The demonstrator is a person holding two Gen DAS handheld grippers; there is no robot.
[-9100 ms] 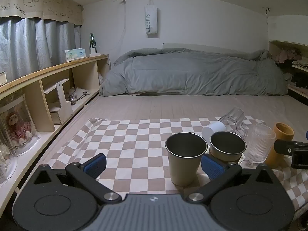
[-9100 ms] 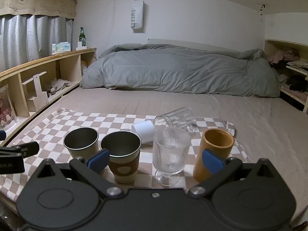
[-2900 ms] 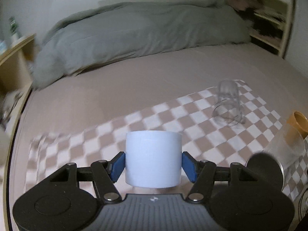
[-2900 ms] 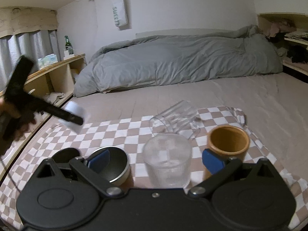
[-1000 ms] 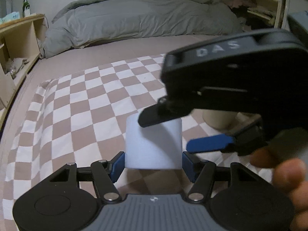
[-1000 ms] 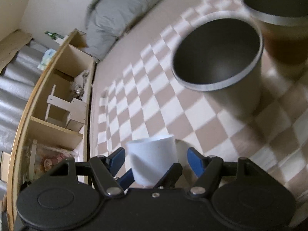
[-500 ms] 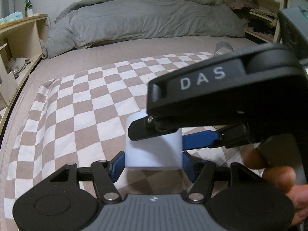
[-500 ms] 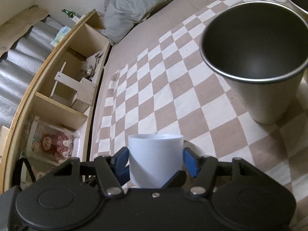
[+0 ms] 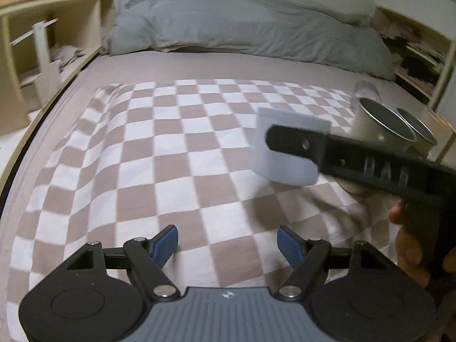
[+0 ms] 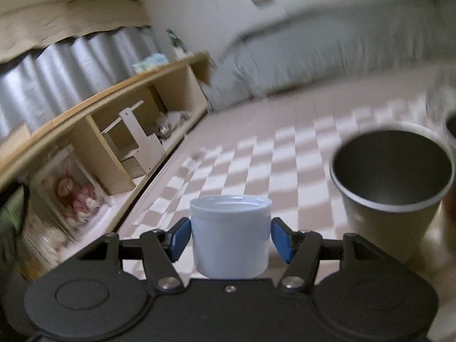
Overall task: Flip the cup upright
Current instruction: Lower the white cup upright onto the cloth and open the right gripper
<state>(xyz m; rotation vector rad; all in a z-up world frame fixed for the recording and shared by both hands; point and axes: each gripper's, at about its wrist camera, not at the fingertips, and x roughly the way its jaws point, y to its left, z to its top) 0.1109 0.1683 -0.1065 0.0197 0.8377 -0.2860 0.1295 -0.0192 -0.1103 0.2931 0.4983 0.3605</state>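
Observation:
The white cup [image 10: 230, 236] sits between my right gripper's [image 10: 230, 238] blue pads, rim up, held above the checkered cloth [image 10: 285, 154]. In the left wrist view the same cup [image 9: 285, 156] hangs over the cloth [image 9: 171, 148], with the right gripper's black finger [image 9: 342, 151] across its side. My left gripper [image 9: 228, 242] is open and empty, low over the cloth and well short of the cup.
A metal cup [image 10: 390, 188] stands upright just right of the white cup, also seen in the left wrist view [image 9: 382, 125] with a second metal cup [image 9: 416, 128] behind it. A wooden shelf [image 10: 114, 131] runs along the left. A grey duvet [image 9: 242, 25] lies at the back.
My left gripper has let go of the white cup and opened. My right gripper now holds the cup alone and has carried it up and to the right, turning it rim up.

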